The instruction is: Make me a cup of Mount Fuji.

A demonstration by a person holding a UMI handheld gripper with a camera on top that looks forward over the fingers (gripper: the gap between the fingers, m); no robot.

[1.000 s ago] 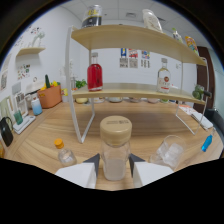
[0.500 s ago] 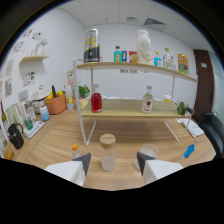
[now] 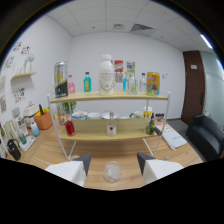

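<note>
Between the two white fingers of the tongs (image 3: 112,165), low on the wooden worktop (image 3: 130,157), sits a clear glass cup (image 3: 112,172); the fingers stand apart with a gap at either side of it, released and gripping nothing. Beyond the tongs, toward the back of the worktop, rises a two-tier shelf rack (image 3: 107,116) on white legs. On its upper shelf stand a dark tall can (image 3: 60,79), a pink bottle (image 3: 71,84), a blue bottle (image 3: 87,81), a large white jug (image 3: 106,75) and a yellow box (image 3: 153,83). On the lower shelf are a red bottle (image 3: 69,127), a small clear bottle with a red label (image 3: 111,124) and a green bottle (image 3: 151,125). Off the rack's left end an orange pot (image 3: 43,120) rests on the worktop by the wall. Past the right end a dark armchair (image 3: 206,135) stands before a brown door (image 3: 193,85).
</note>
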